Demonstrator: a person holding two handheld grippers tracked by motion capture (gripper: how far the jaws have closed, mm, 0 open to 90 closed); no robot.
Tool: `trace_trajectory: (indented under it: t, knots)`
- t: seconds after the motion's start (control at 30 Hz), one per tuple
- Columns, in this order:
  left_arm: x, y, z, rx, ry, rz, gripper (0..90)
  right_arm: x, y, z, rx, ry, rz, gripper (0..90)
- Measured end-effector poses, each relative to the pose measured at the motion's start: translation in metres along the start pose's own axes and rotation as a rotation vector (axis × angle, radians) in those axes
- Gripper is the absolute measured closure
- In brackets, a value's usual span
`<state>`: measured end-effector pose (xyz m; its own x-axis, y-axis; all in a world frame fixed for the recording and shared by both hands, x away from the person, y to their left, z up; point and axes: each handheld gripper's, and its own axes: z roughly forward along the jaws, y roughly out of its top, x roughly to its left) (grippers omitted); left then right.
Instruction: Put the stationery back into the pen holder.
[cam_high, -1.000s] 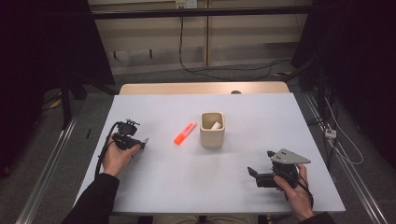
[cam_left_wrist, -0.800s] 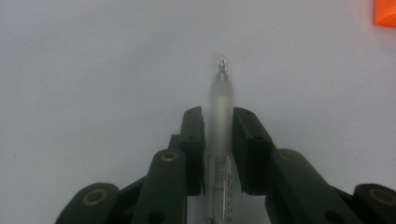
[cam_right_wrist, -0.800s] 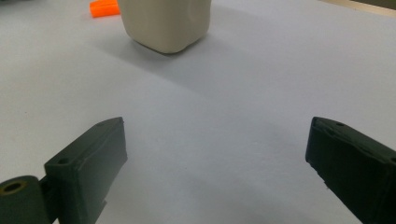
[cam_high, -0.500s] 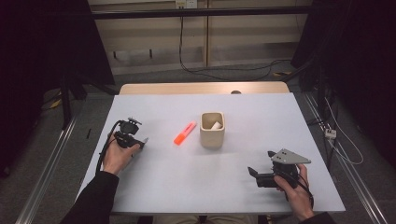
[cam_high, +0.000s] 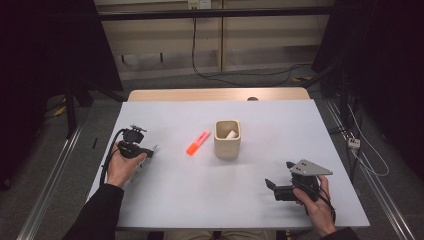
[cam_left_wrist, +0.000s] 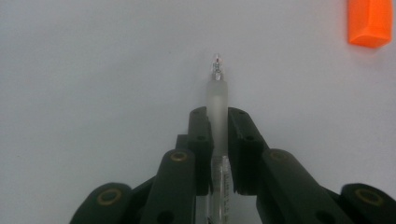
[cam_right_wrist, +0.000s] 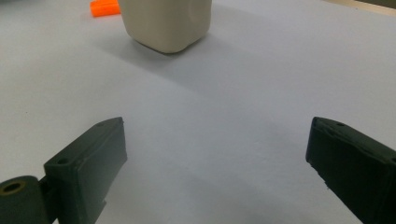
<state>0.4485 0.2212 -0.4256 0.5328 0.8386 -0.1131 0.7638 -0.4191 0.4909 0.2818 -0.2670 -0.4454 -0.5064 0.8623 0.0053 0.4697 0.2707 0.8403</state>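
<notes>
Item one: my left gripper (cam_high: 142, 151), at the left side of the desk (cam_high: 280, 125), held low over the surface. In the left gripper view its fingers (cam_left_wrist: 201, 140) are clenched on a pen (cam_left_wrist: 217, 100), one on each side of the frosted clear barrel; they have just been closing onto it. The pen runs lengthwise between them, its metal tip pointing ahead past the fingertips over bare desk. I cannot tell whether the tip touches the surface.

Item two: my right gripper (cam_high: 272, 186), near the front right corner of the desk, well apart from everything else. In the right gripper view its fingers (cam_right_wrist: 88, 172) stand wide and released, with bare desk between them.

Item three: an orange highlighter (cam_high: 198, 142), lying flat near the middle of the desk, between the left gripper and the cup. Its end shows at the upper right of the left gripper view, apart from the pen.

Item four: a beige cup (cam_high: 227, 140), upright, just right of the highlighter, with something white inside that I cannot identify. The right gripper view looks toward it from a distance.
</notes>
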Motion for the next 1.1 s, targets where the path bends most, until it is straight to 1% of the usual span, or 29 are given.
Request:
trace_trajectory:
  t: [0.17, 0.23, 0.33, 0.37, 0.43, 0.7, 0.8, 0.93, 1.1]
  knots:
    - [-0.003, 0.001, -0.005, -0.051, -0.01, -0.003, 81.0, 0.0, 0.0, 0.0, -0.001, 0.001, 0.001, 5.0]
    - [-0.004, 0.001, -0.008, -0.072, -0.024, -0.002, 81.0, 0.0, 0.0, 0.0, -0.001, 0.001, 0.001, 5.0]
    - [-0.006, 0.002, -0.012, -0.117, -0.044, 0.011, 80.9, 0.0, 0.0, 0.0, -0.001, 0.001, 0.0, 5.0]
    - [-0.008, 0.002, -0.013, -0.13, -0.053, 0.009, 80.9, 0.0, 0.0, 0.0, -0.001, 0.001, 0.0, 5.0]
    - [-0.01, 0.003, -0.015, -0.155, -0.058, 0.015, 80.9, 0.0, 0.0, 0.0, -0.001, 0.001, 0.0, 5.0]
    - [-0.021, 0.005, -0.028, -0.274, -0.079, 0.048, 80.9, 0.0, 0.0, 0.0, -0.002, 0.001, 0.0, 5.0]
    - [-0.027, 0.006, -0.032, -0.306, -0.086, 0.068, 80.9, 0.0, 0.0, 0.0, -0.002, 0.001, -0.001, 5.0]
    - [-0.035, 0.008, -0.037, -0.342, -0.102, 0.08, 80.9, 0.0, 0.0, 0.0, -0.002, 0.001, 0.0, 5.0]
    - [-0.046, 0.01, -0.042, -0.381, -0.101, 0.114, 80.9, 0.0, 0.0, 0.0, -0.003, 0.0, 0.001, 5.0]
